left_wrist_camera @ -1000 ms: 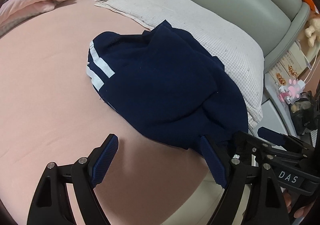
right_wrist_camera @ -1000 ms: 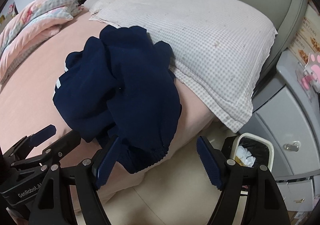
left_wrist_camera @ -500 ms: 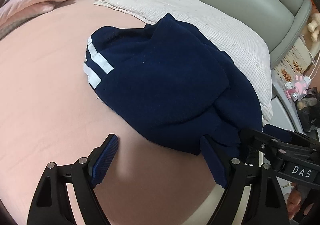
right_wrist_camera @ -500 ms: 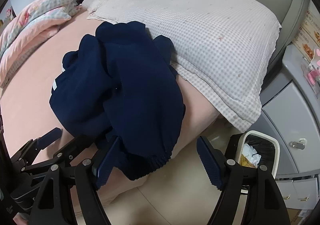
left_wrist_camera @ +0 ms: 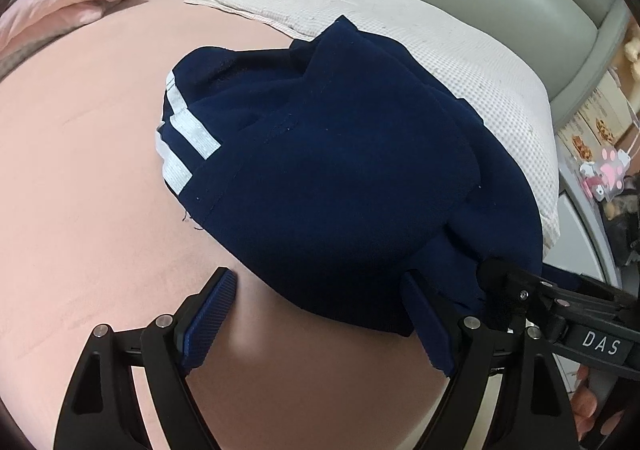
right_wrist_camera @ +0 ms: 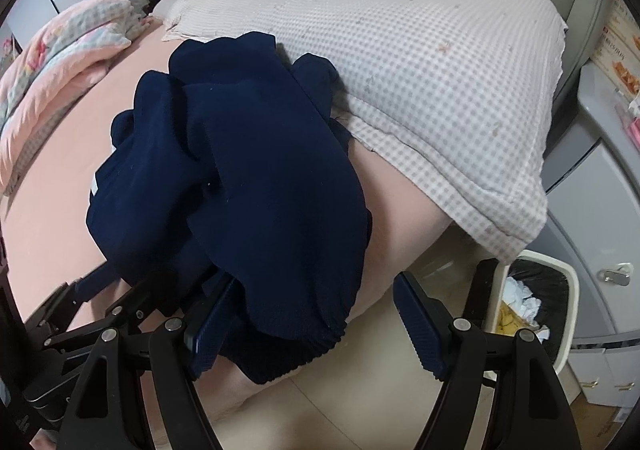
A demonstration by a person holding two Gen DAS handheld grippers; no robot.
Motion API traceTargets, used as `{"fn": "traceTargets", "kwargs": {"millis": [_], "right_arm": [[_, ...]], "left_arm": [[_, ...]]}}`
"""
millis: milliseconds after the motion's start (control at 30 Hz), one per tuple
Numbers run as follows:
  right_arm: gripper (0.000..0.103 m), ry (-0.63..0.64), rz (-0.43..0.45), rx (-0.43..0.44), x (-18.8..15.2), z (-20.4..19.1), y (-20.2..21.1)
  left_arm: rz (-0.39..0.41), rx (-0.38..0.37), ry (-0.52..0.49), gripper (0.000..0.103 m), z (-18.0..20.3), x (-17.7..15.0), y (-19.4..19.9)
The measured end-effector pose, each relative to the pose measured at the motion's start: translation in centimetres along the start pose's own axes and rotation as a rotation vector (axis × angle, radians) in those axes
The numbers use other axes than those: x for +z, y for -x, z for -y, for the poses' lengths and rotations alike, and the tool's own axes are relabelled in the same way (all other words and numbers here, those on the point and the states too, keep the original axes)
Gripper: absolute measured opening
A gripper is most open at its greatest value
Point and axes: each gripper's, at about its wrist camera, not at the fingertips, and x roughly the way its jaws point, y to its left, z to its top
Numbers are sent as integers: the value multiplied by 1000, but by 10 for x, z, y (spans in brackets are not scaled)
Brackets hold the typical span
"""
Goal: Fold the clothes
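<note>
Closer now to the bed than a second ago, both pairs of tongs, with the navy garment filling more of each view and its crumpled shape unchanged. Meaning for the task, as a judgement: an approach to the near edge of the cloth, no hold taken.

Largest to smallest, counted:

One bed, pink sheet, bearing everything.
One large checked pillow at the head, the garment's far edge lapping onto it.
One bundled pink quilt at the far side.
One navy garment, heaped and rumpled near the bed's corner, one cuffed end drooping over the edge; two white stripes showing on its left side. Not folded.
One waste bin on the floor beside the bed.
Two tongs: left tongs spread wide, low over the sheet, astride the garment's near hem; right tongs likewise spread wide, holding nothing, left finger just under the drooping cuff.
</note>
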Motion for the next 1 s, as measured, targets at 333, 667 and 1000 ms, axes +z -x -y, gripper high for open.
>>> {"fn": "traceTargets", "kwargs": {"millis": [333,667,1000], "right_arm": [[70,-105,-12,90,1,11,-12],[41,-51,23,85,3,-5,-5],[29,-96,43,183,5,0,-5]], "left_arm": [[54,49,-114,102,12,-17,-5],[88,5,-51,101,-5,-19,1],[114,-100,34,52,-37,-20,15]]}}
